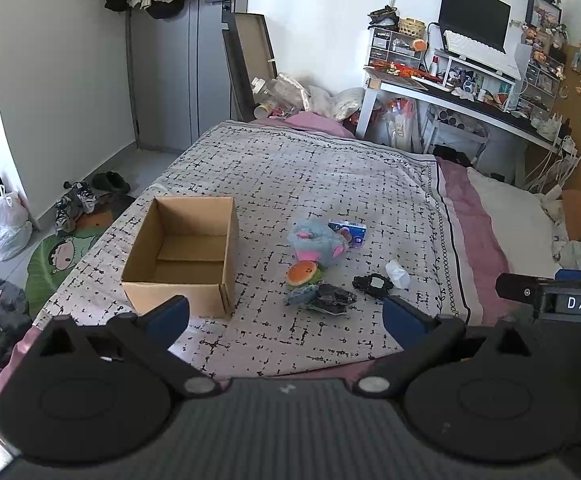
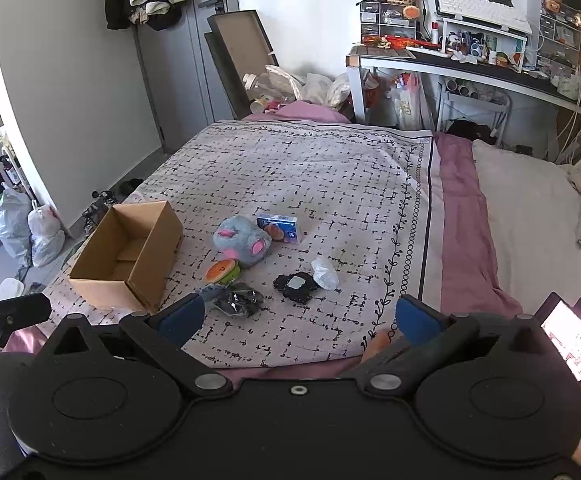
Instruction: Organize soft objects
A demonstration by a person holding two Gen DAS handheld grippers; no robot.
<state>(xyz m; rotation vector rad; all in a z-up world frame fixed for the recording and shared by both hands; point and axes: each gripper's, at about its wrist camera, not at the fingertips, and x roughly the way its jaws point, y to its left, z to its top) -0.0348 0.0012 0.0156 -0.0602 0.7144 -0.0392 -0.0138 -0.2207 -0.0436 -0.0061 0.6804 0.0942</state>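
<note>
An open brown cardboard box (image 1: 182, 256) sits on the black-and-white patterned bedspread (image 1: 310, 168). Right of the box lie a grey-and-pink plush toy (image 1: 316, 242), then a round orange plush (image 1: 303, 273). Left gripper (image 1: 286, 316) and right gripper (image 2: 300, 318) hover nearer than the box, fingers apart, holding nothing.

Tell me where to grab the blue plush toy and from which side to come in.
Grip the blue plush toy across its rounded middle, coming from above with the right tool, which is open. The body is bulky and soft, so it should compress. The tissue pack crowds its far side and the orange squishy its near side.
</note>
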